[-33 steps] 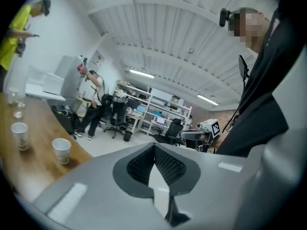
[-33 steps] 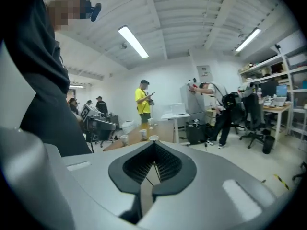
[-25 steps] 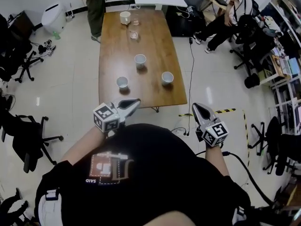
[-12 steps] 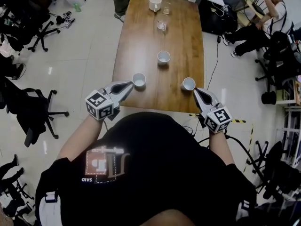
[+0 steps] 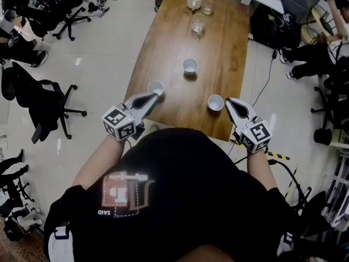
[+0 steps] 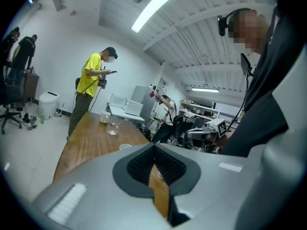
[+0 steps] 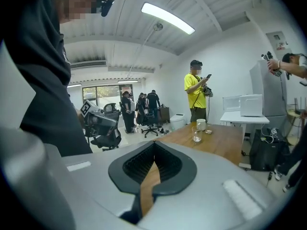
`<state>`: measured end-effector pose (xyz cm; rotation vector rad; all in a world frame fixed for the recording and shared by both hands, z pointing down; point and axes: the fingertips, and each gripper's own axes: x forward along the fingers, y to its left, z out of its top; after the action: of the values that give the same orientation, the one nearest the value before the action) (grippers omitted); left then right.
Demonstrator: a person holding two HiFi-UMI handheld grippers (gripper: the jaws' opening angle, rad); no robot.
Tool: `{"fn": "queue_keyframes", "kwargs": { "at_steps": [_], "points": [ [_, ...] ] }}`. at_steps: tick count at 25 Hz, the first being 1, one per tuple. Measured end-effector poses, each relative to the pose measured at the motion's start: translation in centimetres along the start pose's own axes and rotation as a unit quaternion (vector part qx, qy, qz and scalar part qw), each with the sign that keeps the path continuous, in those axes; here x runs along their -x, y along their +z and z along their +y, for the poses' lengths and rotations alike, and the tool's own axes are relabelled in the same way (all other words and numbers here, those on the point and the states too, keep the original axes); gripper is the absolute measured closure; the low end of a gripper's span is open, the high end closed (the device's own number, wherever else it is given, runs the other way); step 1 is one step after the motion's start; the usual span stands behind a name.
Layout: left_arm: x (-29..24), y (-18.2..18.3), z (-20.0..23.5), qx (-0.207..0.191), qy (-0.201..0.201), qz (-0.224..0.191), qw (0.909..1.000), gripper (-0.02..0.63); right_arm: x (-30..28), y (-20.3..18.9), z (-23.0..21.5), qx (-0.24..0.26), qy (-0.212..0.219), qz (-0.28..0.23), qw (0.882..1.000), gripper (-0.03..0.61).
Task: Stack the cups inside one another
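Note:
Three small white cups stand apart on the wooden table: a near-left cup, a middle cup and a near-right cup. My left gripper is shut and empty, its tip just short of the near-left cup at the table's near edge. My right gripper is also shut with nothing in it, its tip right beside the near-right cup. In the left gripper view the closed jaws hide most of the table; one cup shows above them. The right gripper view shows closed jaws over the table top.
A white mug and two glasses stand at the table's far end. A person in a yellow shirt stands there. Office chairs are on the left. A seated person and floor cables are on the right.
Both grippers have moved forward to the table's near edge. The left tip now reaches the near-left cup and the right tip the near-right cup. Both stayed shut.

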<state>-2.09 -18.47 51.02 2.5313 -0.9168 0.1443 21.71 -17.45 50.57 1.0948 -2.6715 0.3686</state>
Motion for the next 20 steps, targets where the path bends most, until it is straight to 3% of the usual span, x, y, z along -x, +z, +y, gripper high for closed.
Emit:
{"fn": "queue_keyframes", "kwargs": {
  "at_steps": [5, 12, 17, 20],
  "points": [
    [0.5, -0.5, 1.6, 0.003, -0.021, 0.011, 0.9997, 0.611, -1.3, -1.4, 1.2, -0.020, -0.020, 0.008, 1.000, 0.563],
    [0.1, 0.0, 4.0, -0.030, -0.074, 0.035, 0.9962, 0.611, -3.1, -3.1, 3.2, -0.045, -0.056, 0.034, 0.997, 0.560],
    [-0.4, 0.3, 5.1, -0.032, -0.085, 0.043, 0.9950, 0.611, -3.3, -2.8, 3.6, -0.043, -0.064, 0.042, 0.996, 0.560],
    [-1.2, 1.3, 5.6, -0.072, -0.089, 0.052, 0.9921, 0.611, -2.8, -2.5, 3.2, -0.043, -0.068, 0.042, 0.996, 0.560]
  ]
}}
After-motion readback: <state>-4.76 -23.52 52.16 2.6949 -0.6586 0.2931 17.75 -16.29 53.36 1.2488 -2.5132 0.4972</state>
